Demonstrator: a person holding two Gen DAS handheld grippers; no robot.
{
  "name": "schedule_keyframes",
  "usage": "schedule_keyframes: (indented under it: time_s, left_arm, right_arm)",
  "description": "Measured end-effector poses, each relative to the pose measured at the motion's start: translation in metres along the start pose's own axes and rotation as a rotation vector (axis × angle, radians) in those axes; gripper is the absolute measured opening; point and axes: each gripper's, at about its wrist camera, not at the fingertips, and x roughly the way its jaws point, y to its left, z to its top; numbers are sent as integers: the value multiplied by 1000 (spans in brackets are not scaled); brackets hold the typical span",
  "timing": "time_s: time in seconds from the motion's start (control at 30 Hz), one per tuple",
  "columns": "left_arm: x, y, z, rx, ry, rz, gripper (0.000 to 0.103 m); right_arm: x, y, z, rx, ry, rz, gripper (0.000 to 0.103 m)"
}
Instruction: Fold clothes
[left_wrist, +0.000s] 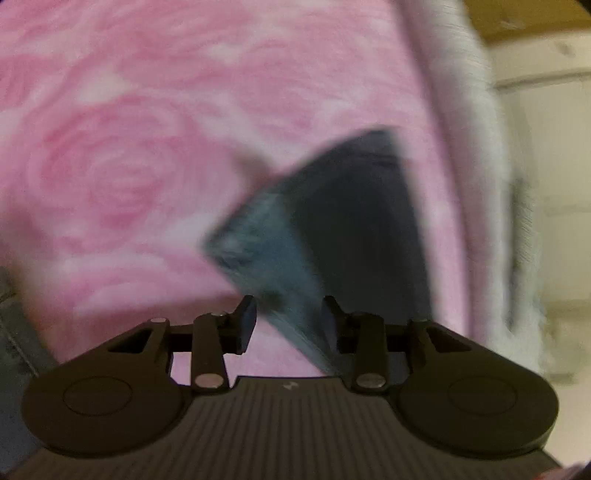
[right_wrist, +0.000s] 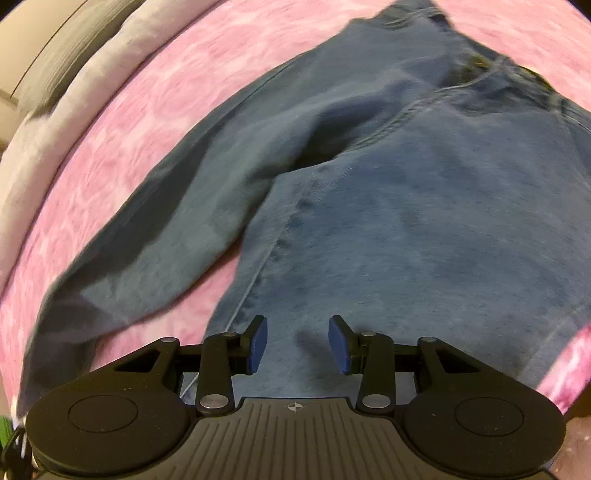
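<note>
Risk first: blurred denim hem between the left gripper fingers, jaws apart, fabric against the right-hand finger only — not clamped, so likely to slide free with any tug, dropping the leg in a heap. Cause: fingers too wide for a thin hem, plus fast motion, judging by the smear across the left view. Second risk: right gripper spread and low over the jeans, pinching nothing; closing here likely to catch one layer only and skew the fold.

Pose, near to far: left gripper level, pointing along the pink rose-print blanket, hem lifted off it; grey fleecy edge beyond. Right gripper tilted down over the near leg, blue pads just above denim; other leg splayed leftward, waistband farthest.
</note>
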Motion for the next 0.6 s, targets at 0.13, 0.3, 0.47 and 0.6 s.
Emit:
schedule_keyframes:
  time_s: [0.13,0.3,0.47,0.6]
  left_arm:
    - [3,14,-5,-57,-30,0,34]
    - [11,16,-2,-72,-55,-30,35]
    - [16,-17,8,110,-15,-16,3]
    - [-22,-71,32,241,92,-109,3]
  right_arm:
    - [3,1,-2,4,13,4,41]
    - [6,-5,-5,37,13,-10,41]
    - [4,-5,-3,54,-10,-20,41]
    - [-2,1,4,30,-37,-21,41]
